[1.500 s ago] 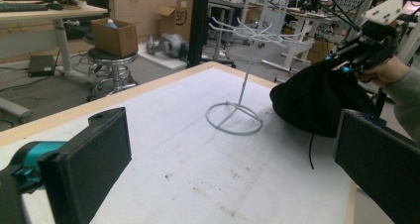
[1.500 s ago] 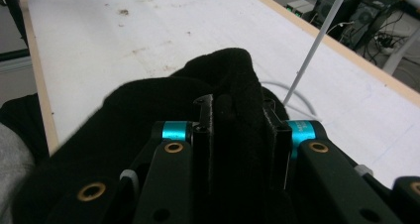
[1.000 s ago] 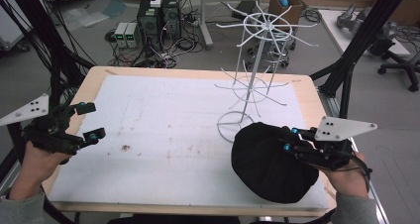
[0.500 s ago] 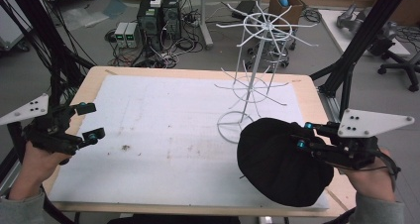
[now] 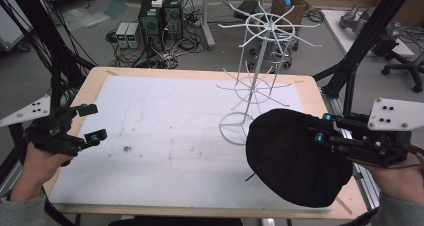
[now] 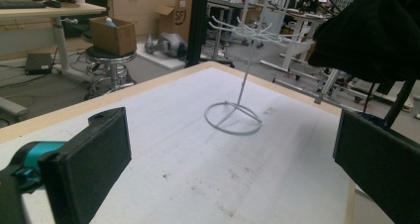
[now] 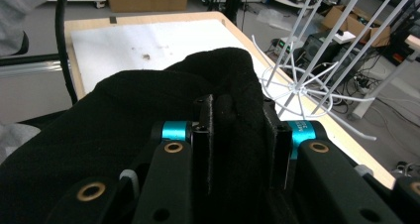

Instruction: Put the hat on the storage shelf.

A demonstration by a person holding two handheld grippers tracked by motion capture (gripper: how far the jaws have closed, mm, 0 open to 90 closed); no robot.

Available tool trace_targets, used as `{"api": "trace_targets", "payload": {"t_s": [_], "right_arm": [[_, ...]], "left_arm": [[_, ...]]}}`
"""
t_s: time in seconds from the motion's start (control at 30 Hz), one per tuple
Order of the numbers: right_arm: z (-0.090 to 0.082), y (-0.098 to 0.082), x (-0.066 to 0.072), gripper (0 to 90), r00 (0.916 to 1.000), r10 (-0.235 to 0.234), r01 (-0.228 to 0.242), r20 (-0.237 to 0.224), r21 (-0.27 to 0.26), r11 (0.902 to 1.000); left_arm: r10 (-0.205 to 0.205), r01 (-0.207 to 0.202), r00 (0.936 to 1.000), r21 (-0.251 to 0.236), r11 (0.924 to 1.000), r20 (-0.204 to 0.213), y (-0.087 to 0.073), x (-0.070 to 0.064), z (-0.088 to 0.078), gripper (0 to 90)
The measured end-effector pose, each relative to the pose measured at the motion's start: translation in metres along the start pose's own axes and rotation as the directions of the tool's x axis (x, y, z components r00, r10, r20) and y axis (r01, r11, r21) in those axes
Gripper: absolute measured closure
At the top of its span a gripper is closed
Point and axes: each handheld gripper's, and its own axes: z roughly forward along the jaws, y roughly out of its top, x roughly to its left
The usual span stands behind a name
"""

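we grip the black hat [image 5: 292, 156] in our right tool [image 5: 320, 127] beside the white wire rack [image 5: 255, 81], while our left tool [image 5: 95, 122] gapes empty over the desk [image 5: 165, 131].

The left tongs [image 5: 89, 122] sit low at the left edge, jaws spread wide apart with nothing between them, gripped in the left hand [image 5: 37, 163]. The right tongs [image 5: 320, 127], held raised and pointing inward by the right hand [image 5: 400, 173], are clamped on black fabric.

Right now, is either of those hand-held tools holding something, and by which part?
Yes. The right gripper has its jaws clamped on a bunched fold at the edge of the black cloth hat. The left gripper holds nothing; its jaws stand open.
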Motion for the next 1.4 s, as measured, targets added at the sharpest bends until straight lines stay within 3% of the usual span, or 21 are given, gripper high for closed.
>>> {"api": "trace_targets", "payload": {"t_s": [0.23, 0.57, 0.83, 1.1, 1.4], "right_arm": [[-0.013, 0.010, -0.012, 72.2, 0.9996, 0.023, -0.024, -0.013, -0.050, 0.9985], [-0.021, 0.030, -0.020, 72.2, 0.9998, 0.020, -0.020, -0.002, -0.039, 0.9990], [-0.034, 0.044, -0.025, 72.1, 0.9996, 0.029, -0.029, 0.000, -0.071, 0.9970], [-0.042, 0.054, -0.026, 72.0, 0.9997, 0.024, -0.023, 0.011, -0.071, 0.9972], [-0.052, 0.074, -0.030, 72.2, 0.9994, 0.033, -0.033, -0.009, -0.088, 0.9956]], "left_arm": [[0.000, 0.000, 1.0000, 0.001, 1.0000, 0.002, 0.000, 0.001, 0.000, 1.7], [0.002, -0.002, 1.0000, 0.001, 1.0000, 0.001, 0.001, 0.000, -0.002, 1.7], [-0.001, 0.001, 1.0000, 0.000, 1.0000, 0.000, 0.001, 0.001, -0.001, 1.7], [-0.004, 0.004, 1.0000, 0.004, 1.0000, 0.000, -0.001, 0.002, 0.000, 1.7], [-0.007, 0.007, 1.0000, 0.007, 0.9999, -0.001, -0.001, 0.002, 0.001, 1.7]]}}
